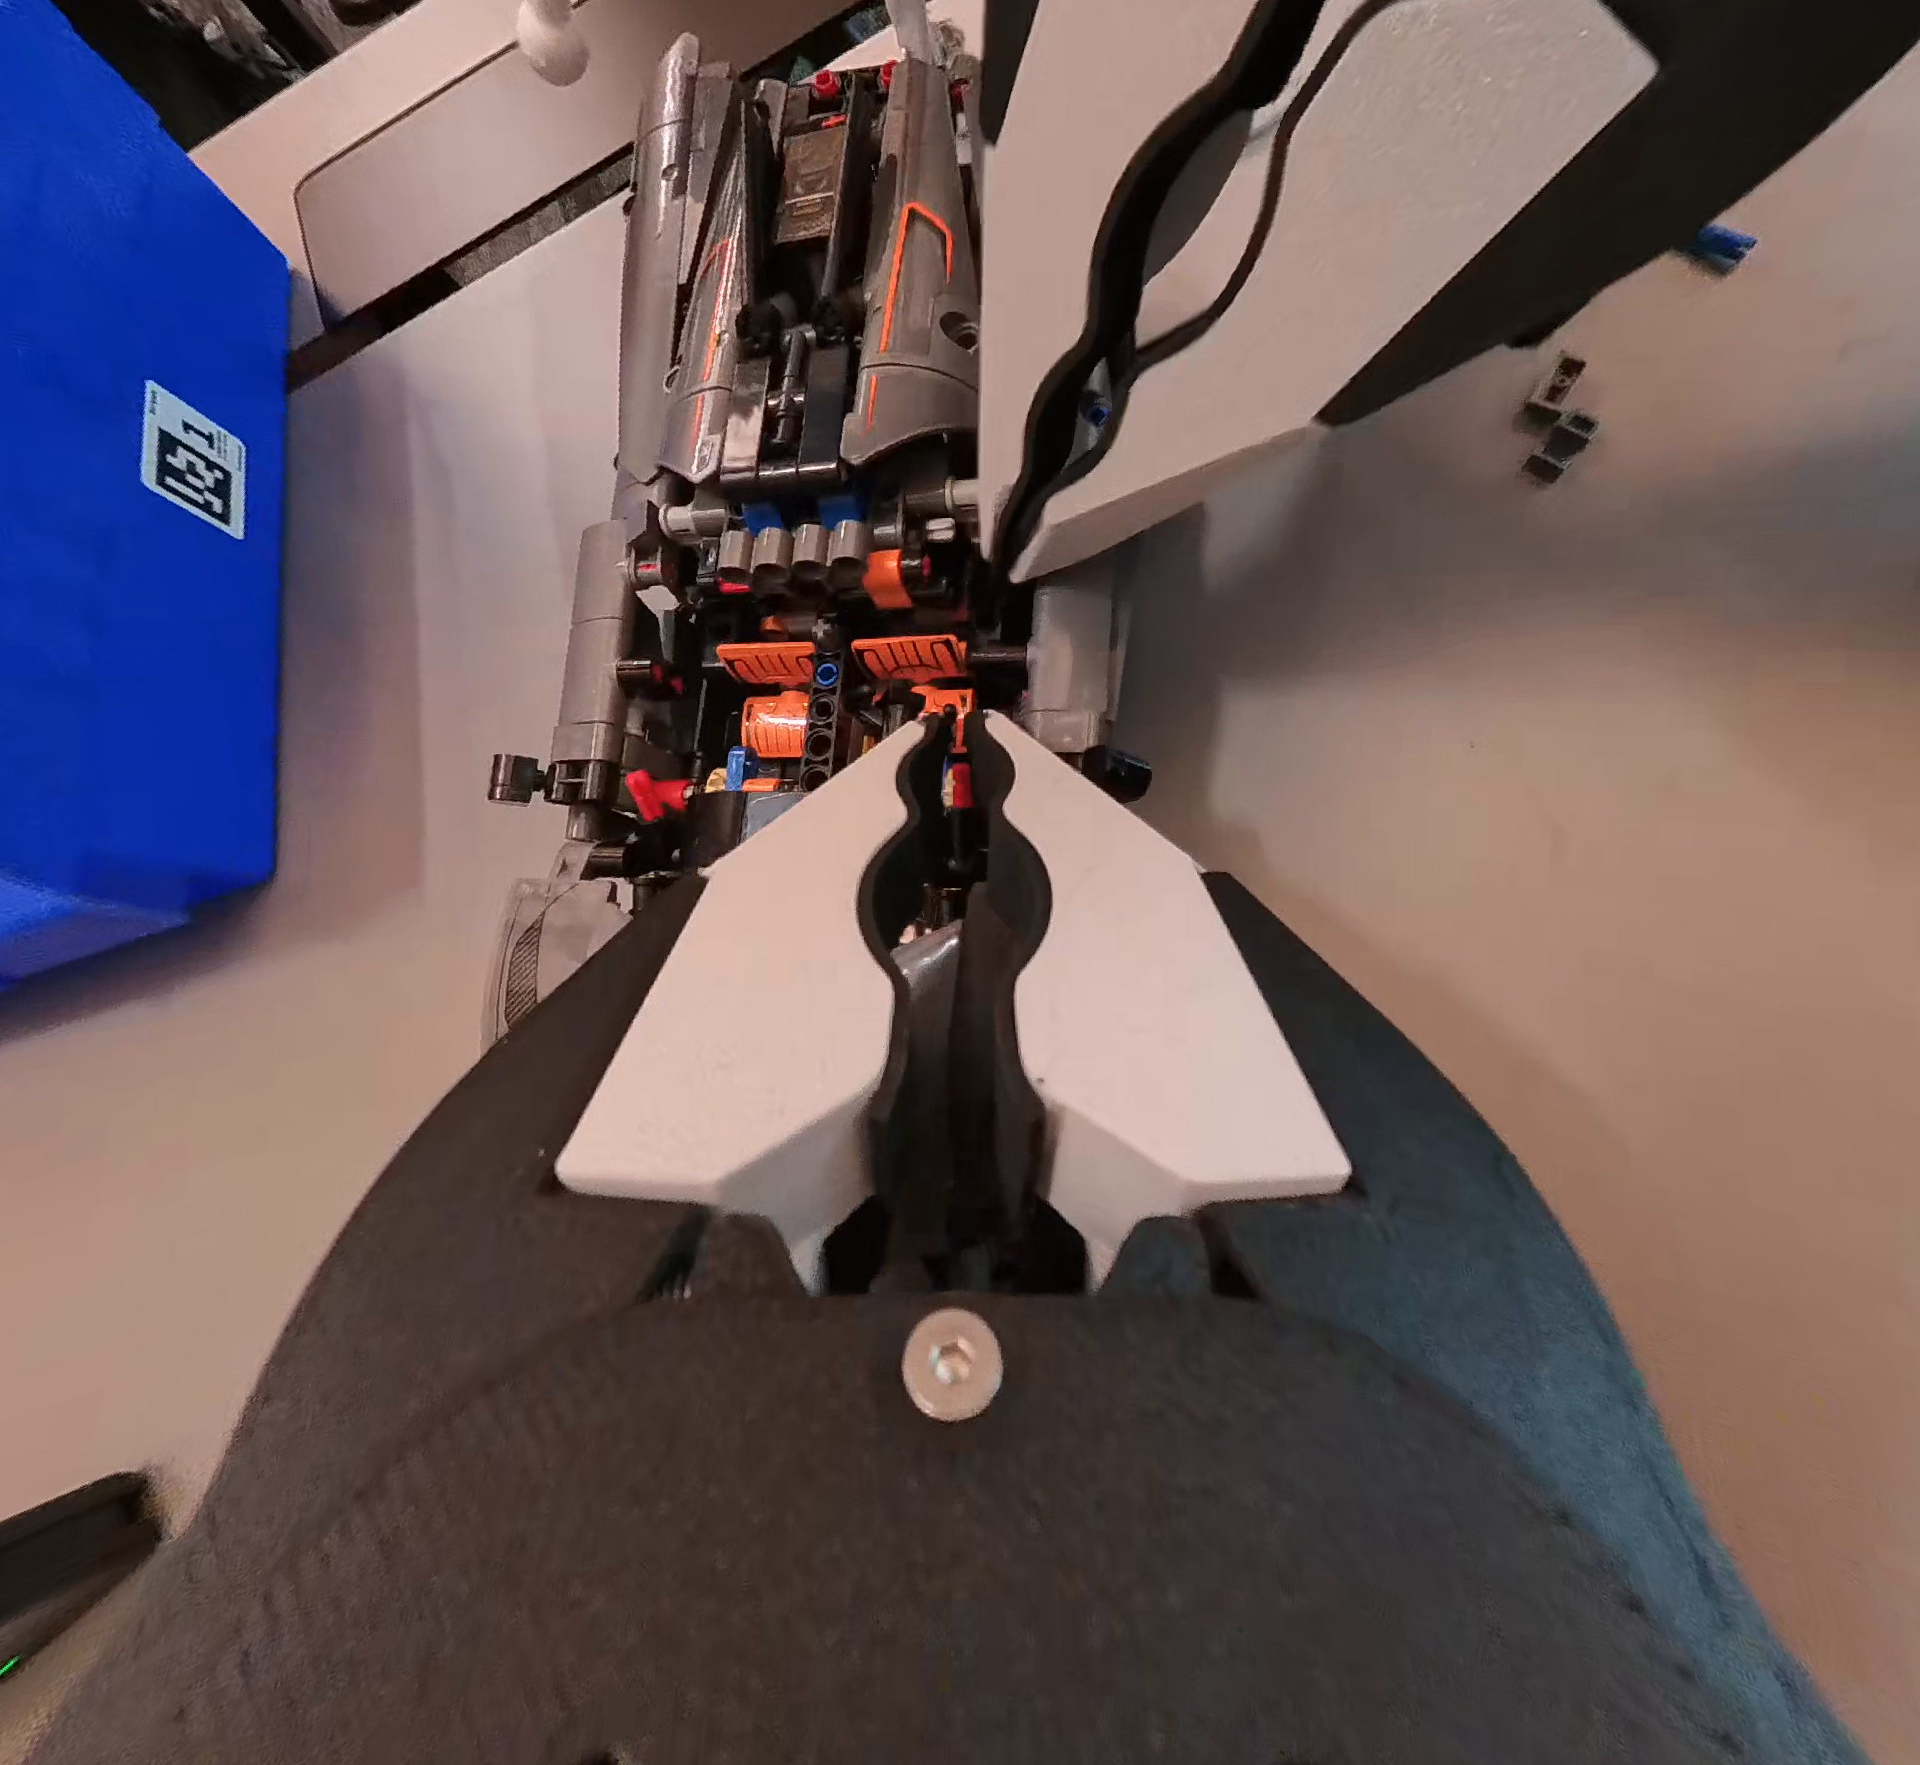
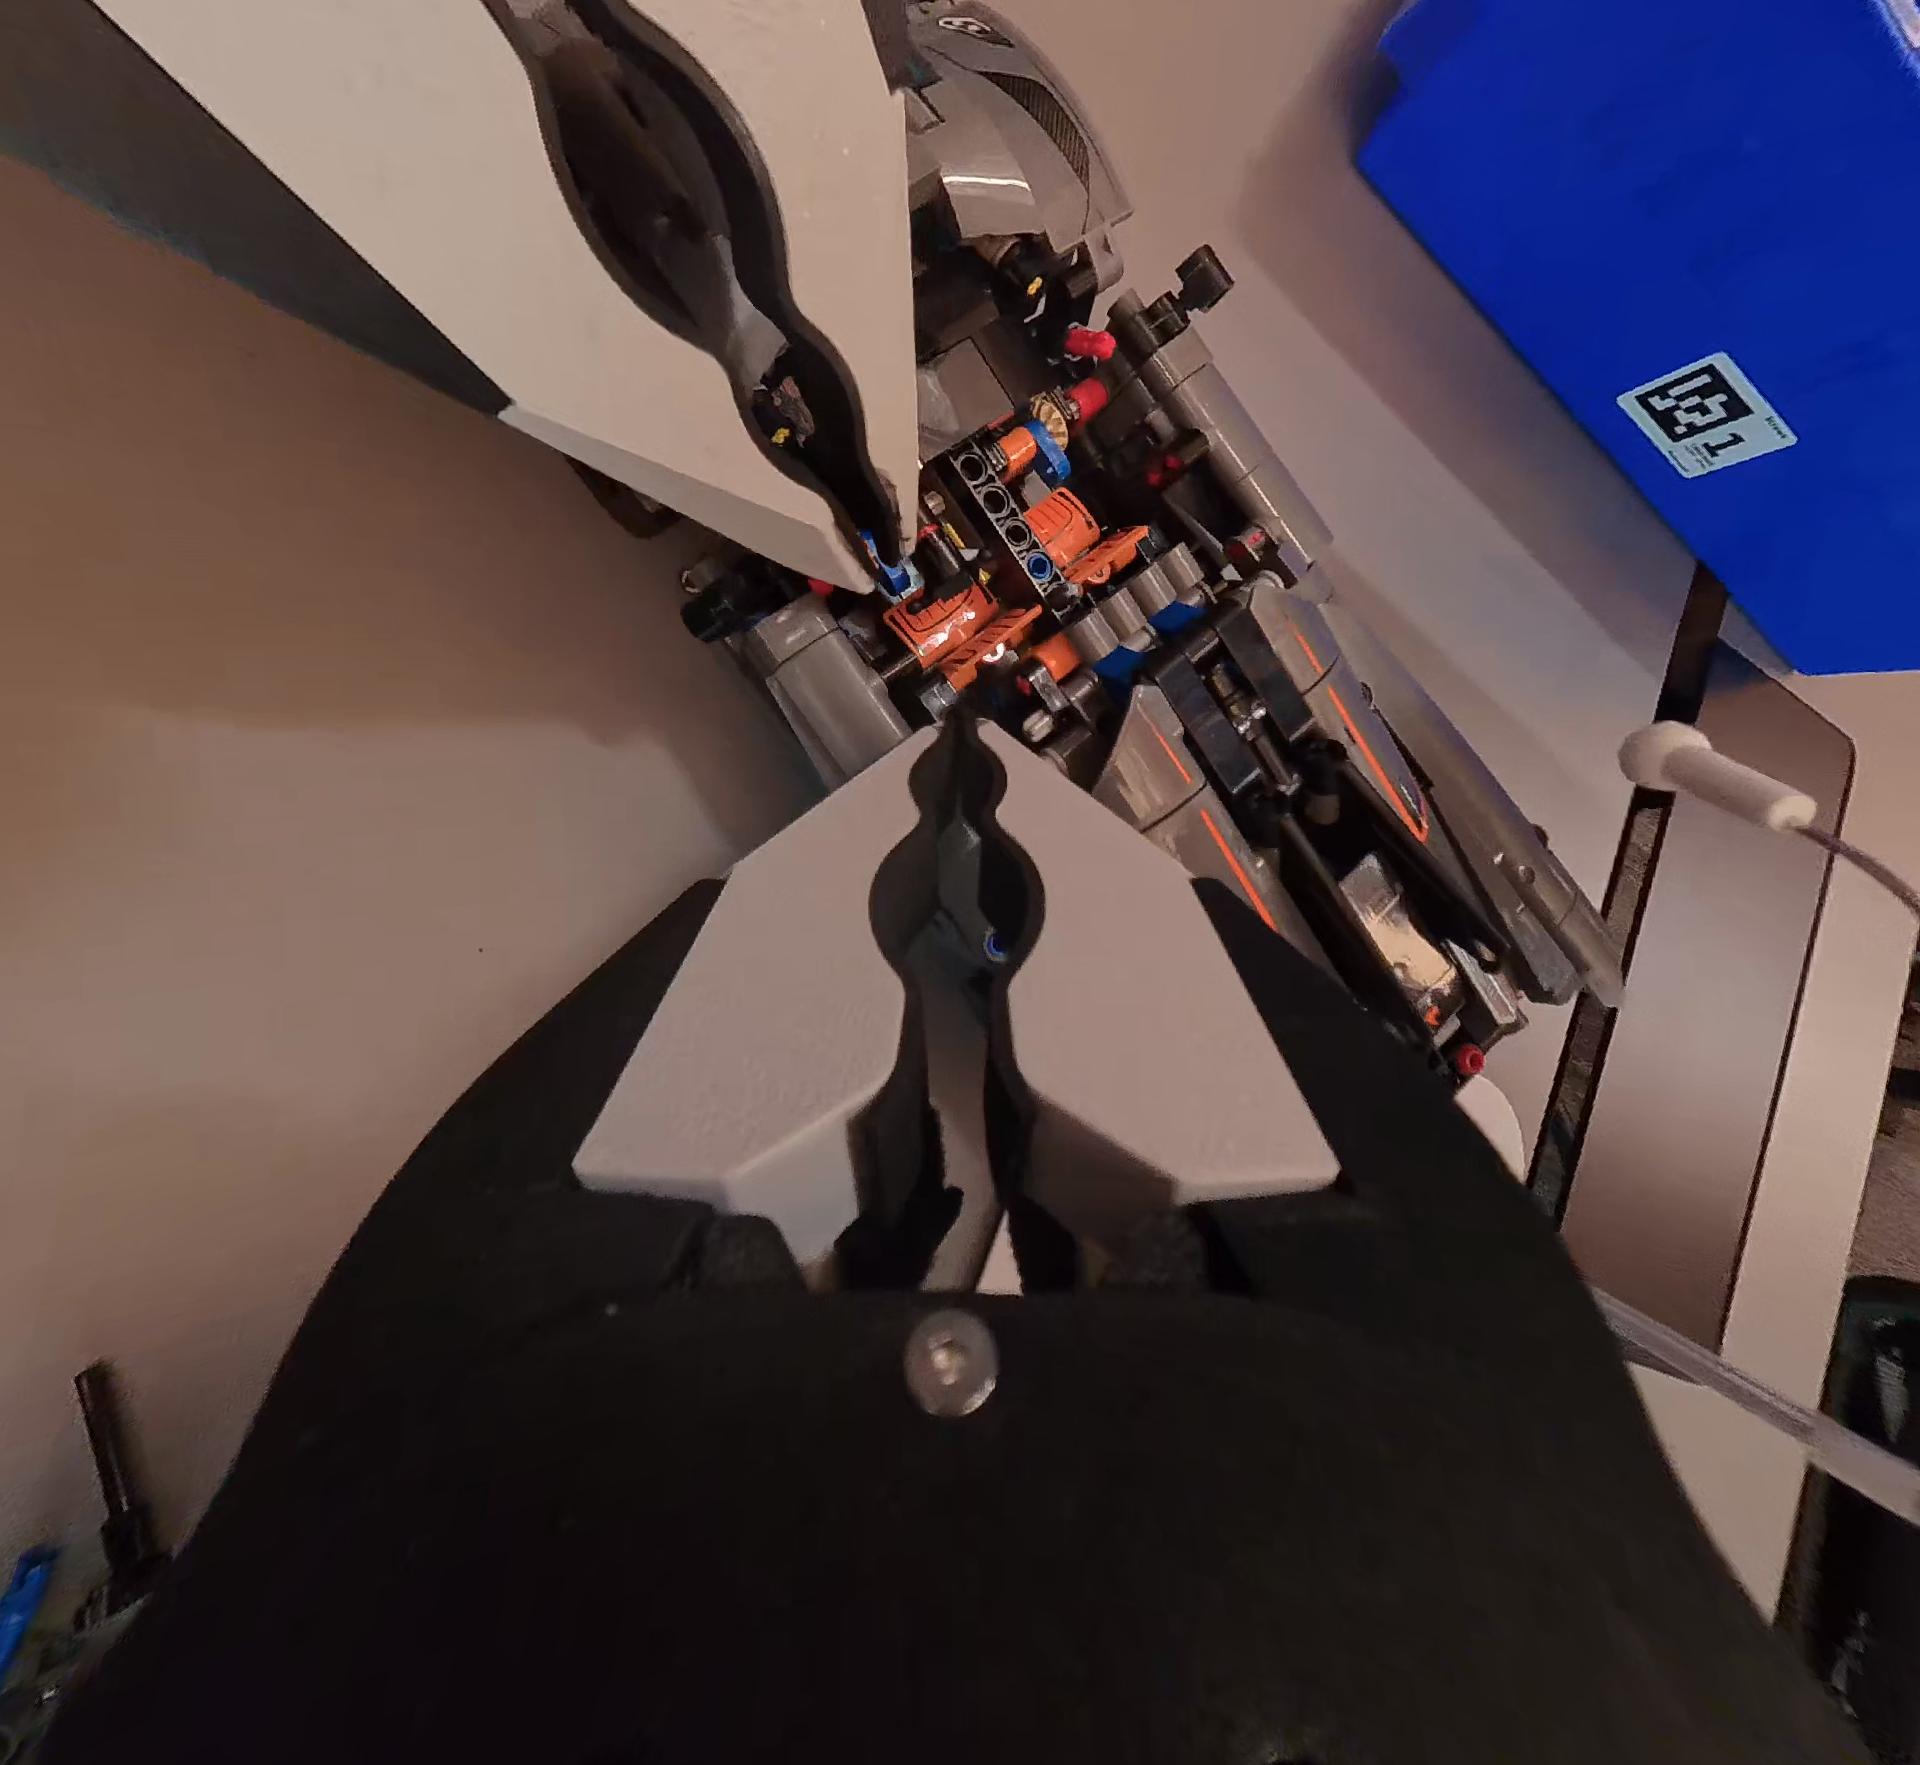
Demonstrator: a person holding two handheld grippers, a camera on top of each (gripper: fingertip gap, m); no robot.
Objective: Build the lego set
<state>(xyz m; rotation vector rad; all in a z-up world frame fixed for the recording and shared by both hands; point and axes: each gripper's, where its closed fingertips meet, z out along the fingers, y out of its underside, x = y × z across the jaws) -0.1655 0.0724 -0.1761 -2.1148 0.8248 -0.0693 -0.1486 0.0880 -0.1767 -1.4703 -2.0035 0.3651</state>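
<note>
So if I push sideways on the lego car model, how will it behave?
The lego car model looks long and densely packed, so probably heavy enough to slide, not tip. No wheels show, so rolling seems unlikely. Its small protruding pins could pop off under a hard shove.

Obstacles: lego car (image 1: 800,468) frame centre, blue bin (image 1: 125,489) left edge. Passage: bare table (image 1: 1507,832), right side of frame.
</note>
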